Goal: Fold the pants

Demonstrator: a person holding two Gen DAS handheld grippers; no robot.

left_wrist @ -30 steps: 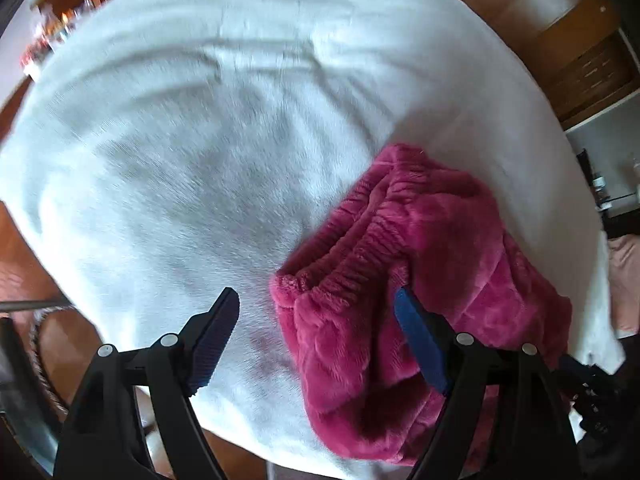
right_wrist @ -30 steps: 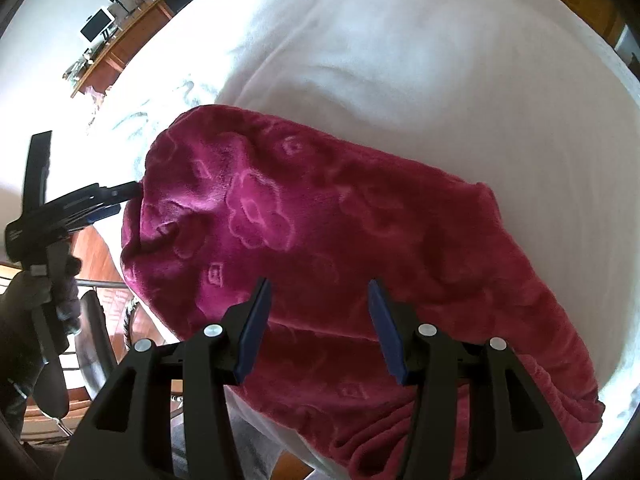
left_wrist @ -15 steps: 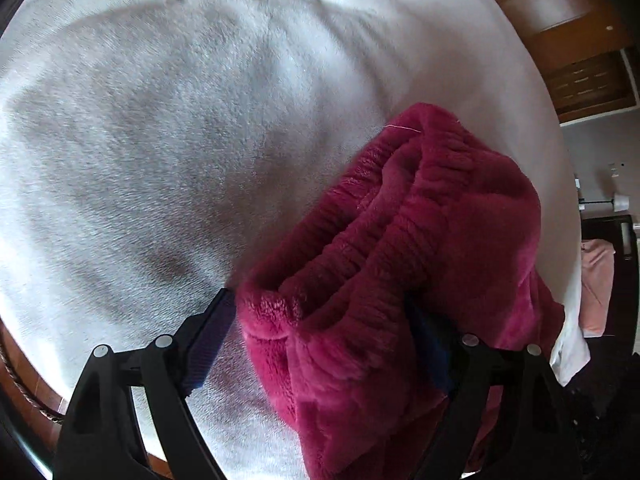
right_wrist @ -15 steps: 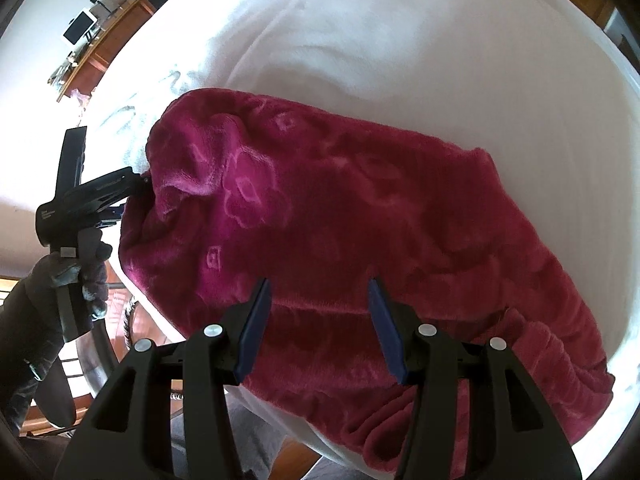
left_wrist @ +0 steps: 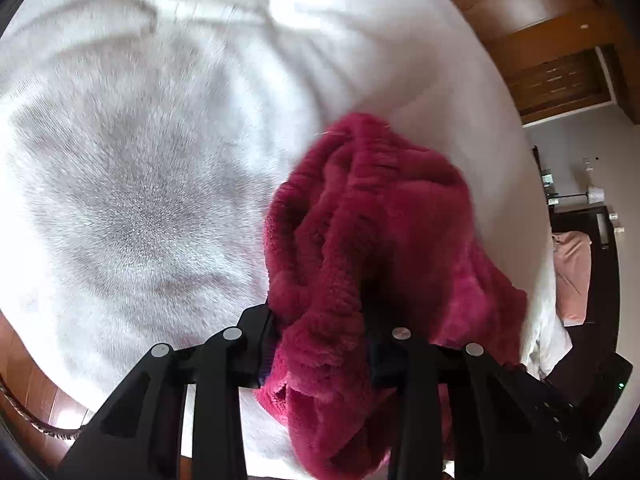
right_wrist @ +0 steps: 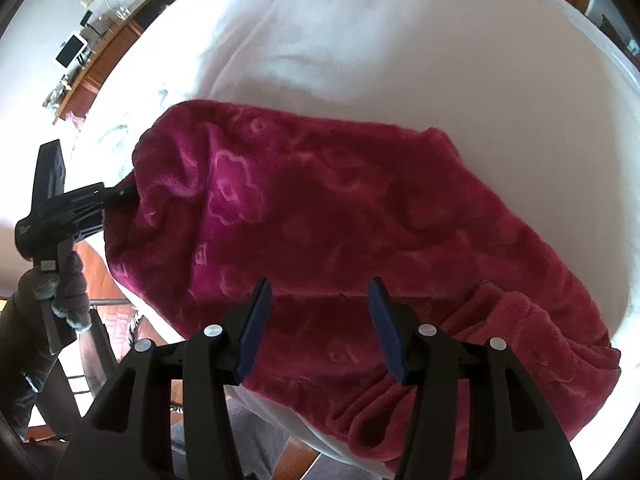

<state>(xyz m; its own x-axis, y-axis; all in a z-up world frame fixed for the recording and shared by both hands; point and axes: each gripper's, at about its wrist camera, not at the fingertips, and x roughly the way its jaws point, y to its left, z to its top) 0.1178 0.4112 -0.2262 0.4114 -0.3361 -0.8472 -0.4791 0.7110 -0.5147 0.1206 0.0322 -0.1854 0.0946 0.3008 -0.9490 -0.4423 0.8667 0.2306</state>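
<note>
1. The left gripper (left_wrist: 320, 344) has now closed on the pants (right_wrist: 360, 232). One second ago its jaws stood wide apart beside the waistband (left_wrist: 348, 240); half a second ago the fabric was between them; now the thick pink fleece is squeezed tight between the two fingers.

2. In the right wrist view, the same gripper (right_wrist: 120, 196) holds the left end of the pants, and this end looks a little raised and bunched compared with a second ago.

3. The right gripper (right_wrist: 320, 324) is as before: jaws well apart, nothing between them, hovering over the near edge of the pants without a visible touch.

4. The pants lie across the white blanket (right_wrist: 400, 60) on the bed, already doubled, it seems, one leg over the other. The waistband end is at the left, the leg ends (right_wrist: 540, 340) at the right near the edge of the bed.

5. I judge that the grasp is finished and the next fold can start: probably the waistband end will be carried over toward the leg ends.

6. Only one side is held, so the fleece may sag or fold crooked unless the right gripper takes the near corner too.
</note>
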